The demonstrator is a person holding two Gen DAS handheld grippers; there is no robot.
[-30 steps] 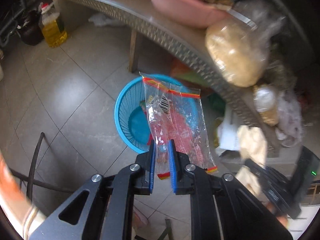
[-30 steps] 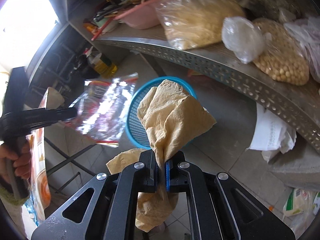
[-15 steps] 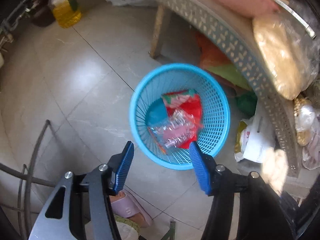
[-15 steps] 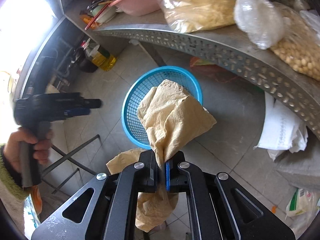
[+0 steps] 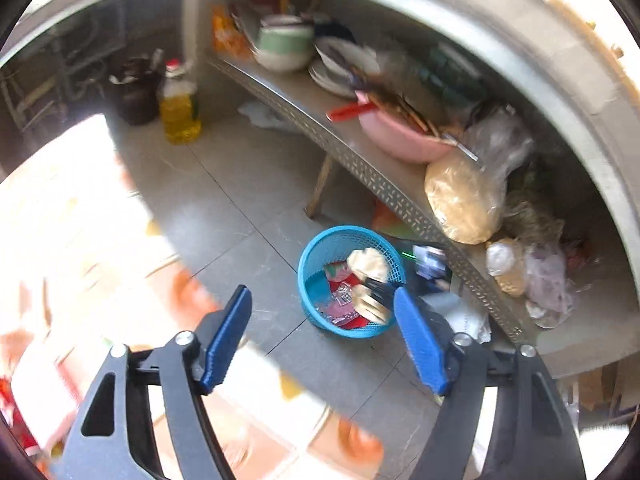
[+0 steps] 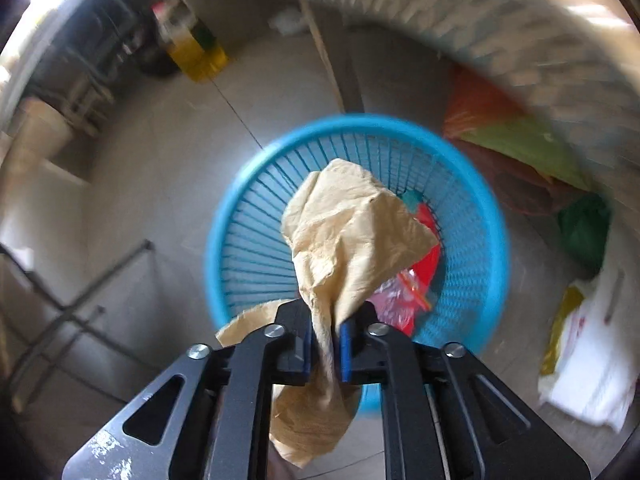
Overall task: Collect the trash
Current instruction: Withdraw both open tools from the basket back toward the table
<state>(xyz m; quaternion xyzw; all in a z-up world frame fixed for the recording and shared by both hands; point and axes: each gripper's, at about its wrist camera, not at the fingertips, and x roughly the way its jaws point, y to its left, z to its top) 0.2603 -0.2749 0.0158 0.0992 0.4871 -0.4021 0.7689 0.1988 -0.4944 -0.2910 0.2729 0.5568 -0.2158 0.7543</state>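
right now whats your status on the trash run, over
Left gripper empty, jaws opening wide. Right gripper jaws opening, tan paper between them, over the blue basket. Plastic wrapper already inside. Nothing blocking the drop.

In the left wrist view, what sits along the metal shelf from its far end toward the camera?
Green-and-white bowl → stacked white plates → pink basin → bag of tan grain → small clear bags.
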